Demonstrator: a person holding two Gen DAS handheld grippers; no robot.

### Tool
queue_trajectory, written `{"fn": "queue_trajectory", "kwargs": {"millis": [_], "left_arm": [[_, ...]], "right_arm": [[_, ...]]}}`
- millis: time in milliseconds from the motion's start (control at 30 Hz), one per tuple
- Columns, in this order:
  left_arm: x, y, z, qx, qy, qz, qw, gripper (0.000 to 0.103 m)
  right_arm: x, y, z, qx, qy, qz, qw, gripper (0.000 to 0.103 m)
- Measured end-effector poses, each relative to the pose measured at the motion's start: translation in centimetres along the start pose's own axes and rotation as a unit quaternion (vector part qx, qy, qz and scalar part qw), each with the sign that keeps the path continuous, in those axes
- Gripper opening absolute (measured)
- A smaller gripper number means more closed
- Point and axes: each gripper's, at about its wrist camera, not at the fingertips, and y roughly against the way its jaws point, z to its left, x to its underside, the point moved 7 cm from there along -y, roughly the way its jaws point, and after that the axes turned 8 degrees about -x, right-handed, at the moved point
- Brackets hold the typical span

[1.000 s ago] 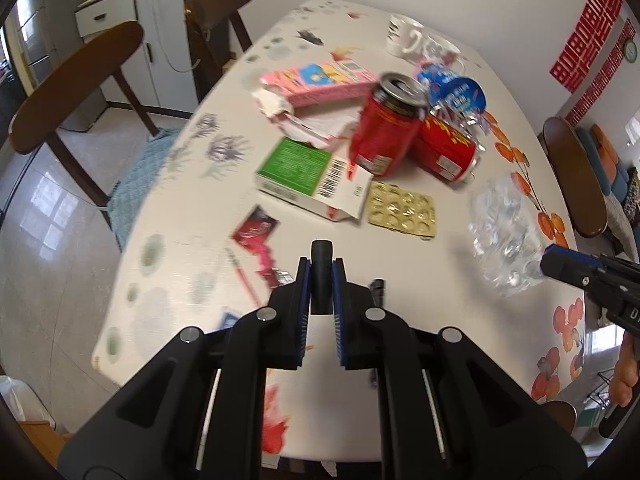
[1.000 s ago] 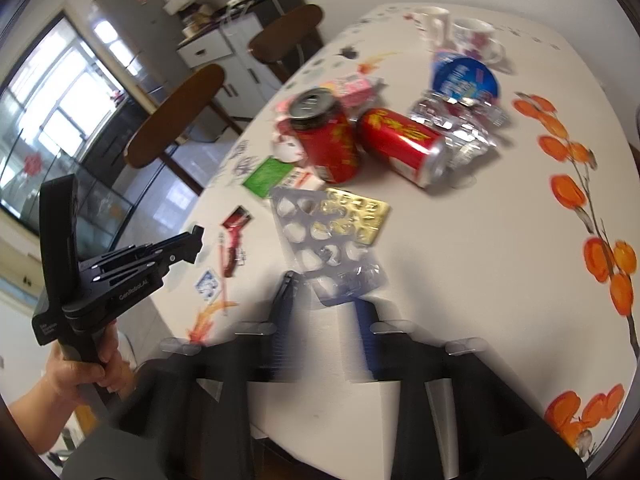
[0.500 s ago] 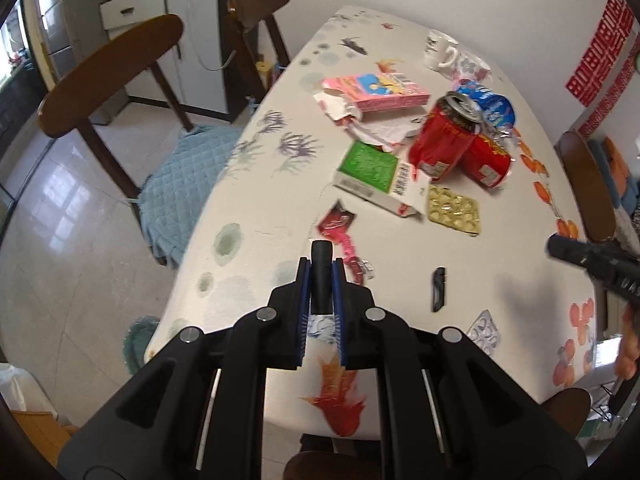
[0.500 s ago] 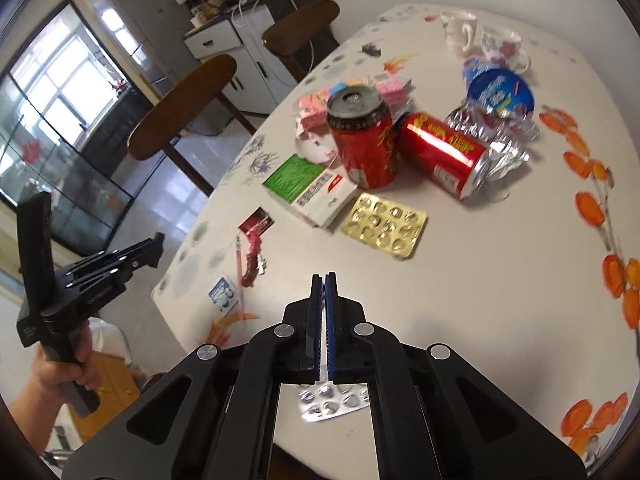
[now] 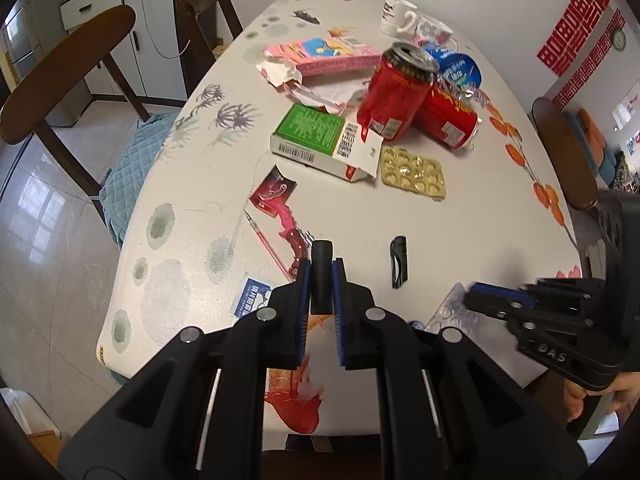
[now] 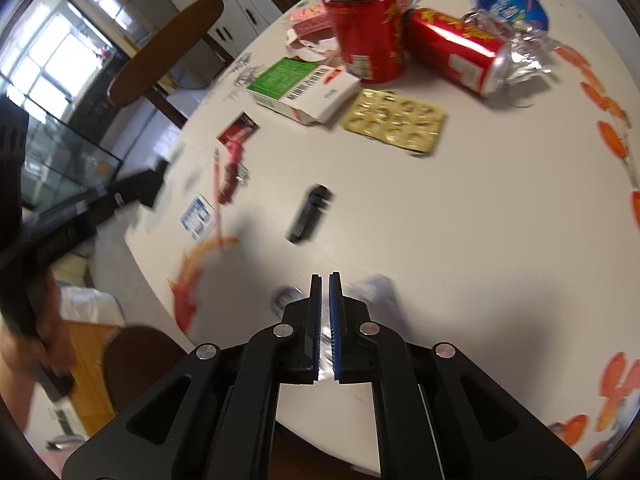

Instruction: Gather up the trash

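Trash lies across the white table: an upright red can, a lying red can, a green-and-white box, a gold blister sheet, a red wrapper and a black clip. My left gripper is shut on a short black cylinder above the near edge. My right gripper hangs low over the near edge and its jaws are opening. A clear blister pack lies under its tips, partly between the pads without being pressed.
A pink box, torn paper, a blue foil lid and two mugs stand at the far end. A blue-white packet and a pink pen lie near the front edge. Wooden chairs stand on the left.
My right gripper dropped toward the table's near edge with the clear blister pack, and its pads have parted a little. My left gripper sank slightly closer to the table, still gripping the black cylinder.
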Motion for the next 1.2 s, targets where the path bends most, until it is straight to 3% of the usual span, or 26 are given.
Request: {"fn": "queue_trajectory", "kwargs": {"millis": [33,100,267,733,833,1200], "left_arm": [[0.1,0.0,0.0,0.001,0.001,0.001,1.0000,0.009],[0.1,0.0,0.2,-0.004,0.001,0.000,1.0000,0.009],[0.0,-0.1,1.0,-0.010,0.010,0.000,0.9999,0.009],[0.3,-0.9,2.8,-0.016,0.034,0.010,0.9992,0.009],[0.4,-1.1,3.1,-0.015,0.038,0.013,0.9991,0.009],[0.3,-1.2,3.1,-0.012,0.040,0.011,0.9991,0.009]], "right_arm": [[-0.4,-0.6,0.3,0.002,0.001,0.000,1.000,0.013],[-1.1,-1.4,0.7,-0.001,-0.008,-0.005,1.000,0.033],[-2.7,-2.9,0.9,0.014,-0.024,-0.009,1.000,0.037],[-3.5,-5.7,0.9,0.054,-0.019,0.004,0.998,0.034],[-3.5,-6.3,0.8,0.065,-0.017,0.009,0.998,0.025],[-3.8,-6.5,0.8,0.073,-0.003,0.014,0.997,0.013]]}}
